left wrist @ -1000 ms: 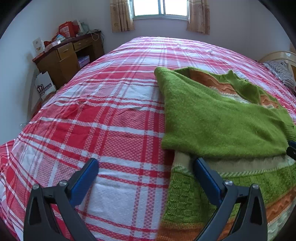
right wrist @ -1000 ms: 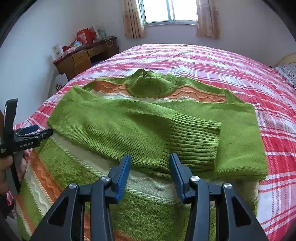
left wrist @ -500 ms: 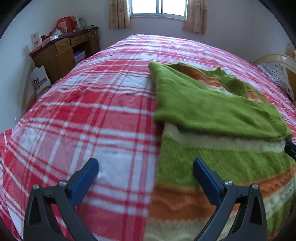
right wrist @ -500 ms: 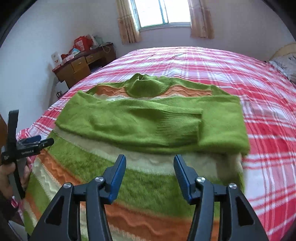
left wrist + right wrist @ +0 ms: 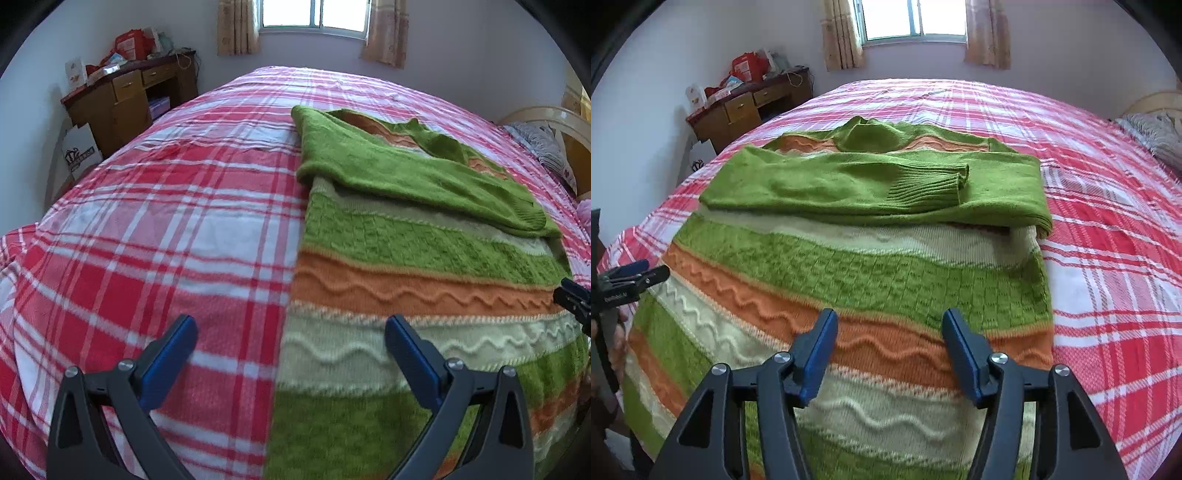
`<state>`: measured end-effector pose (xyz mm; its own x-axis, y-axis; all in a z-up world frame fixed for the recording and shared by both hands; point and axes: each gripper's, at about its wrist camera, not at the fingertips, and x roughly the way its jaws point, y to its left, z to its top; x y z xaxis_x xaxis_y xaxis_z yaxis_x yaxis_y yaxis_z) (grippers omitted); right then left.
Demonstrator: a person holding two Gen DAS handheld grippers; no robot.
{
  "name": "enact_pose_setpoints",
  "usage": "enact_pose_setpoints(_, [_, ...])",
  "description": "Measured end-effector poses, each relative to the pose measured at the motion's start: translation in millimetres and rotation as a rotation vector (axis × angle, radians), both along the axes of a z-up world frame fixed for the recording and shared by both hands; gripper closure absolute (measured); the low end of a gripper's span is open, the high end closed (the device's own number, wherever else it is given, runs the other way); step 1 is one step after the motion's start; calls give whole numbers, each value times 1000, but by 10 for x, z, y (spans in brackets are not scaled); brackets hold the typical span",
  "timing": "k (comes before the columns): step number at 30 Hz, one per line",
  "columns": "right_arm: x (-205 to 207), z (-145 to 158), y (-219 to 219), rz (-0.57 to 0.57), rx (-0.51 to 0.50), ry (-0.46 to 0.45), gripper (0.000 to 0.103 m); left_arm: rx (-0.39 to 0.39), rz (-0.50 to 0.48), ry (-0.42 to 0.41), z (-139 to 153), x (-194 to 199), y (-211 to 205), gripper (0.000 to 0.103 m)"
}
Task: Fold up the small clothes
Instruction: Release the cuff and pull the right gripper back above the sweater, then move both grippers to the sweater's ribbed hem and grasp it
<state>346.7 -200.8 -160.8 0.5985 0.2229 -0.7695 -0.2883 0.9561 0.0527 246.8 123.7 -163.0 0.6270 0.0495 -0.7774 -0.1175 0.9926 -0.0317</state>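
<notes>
A striped knit sweater (image 5: 849, 280) in green, orange and cream lies flat on the bed (image 5: 1108, 229), which is covered in a red, pink and white plaid sheet. Both green sleeves (image 5: 871, 184) are folded across the chest, one over the other, with a ribbed cuff (image 5: 927, 181) lying on top near the right side of the garment. The collar (image 5: 868, 134) points toward the window (image 5: 912, 18) at the far wall.

The left gripper (image 5: 290, 345) hovers over the sweater's left edge, its jaws wide apart: one blue pad sits above the plaid sheet, the other above the cream wavy stripe (the hem end of the garment fills the lower part of that view). The right gripper (image 5: 888, 341) hangs above the orange and cream stripes near the hem, jaws likewise apart and holding nothing. Whether either touches the knit cannot be told.

To the left of the bed stands a wooden desk (image 5: 746, 107) with drawers, cluttered on top with red packages. Curtains (image 5: 842, 37) frame the window, and a patterned pillow (image 5: 543, 147) lies at the bed's right side.
</notes>
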Motion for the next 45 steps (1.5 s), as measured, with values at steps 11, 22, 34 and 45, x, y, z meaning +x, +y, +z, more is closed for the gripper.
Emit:
enact_pose_setpoints(11, [-370,-35,92,13,-38,-29,27,-10,-28,-17,-26,-265,-43,0])
enact_pose_setpoints(22, [-676,-62,26,8,-40,-45,24,-9,-52,-21,-59,-505,-93,0])
enact_pose_setpoints(34, [-905,-66,-16,12,-53,-48,23,-9,-57,-15,-84,-675,-143,0])
enact_pose_setpoints(45, [-1117,-80,-57,25,-64,-54,23,-9,-83,5,-112,-864,-205,0])
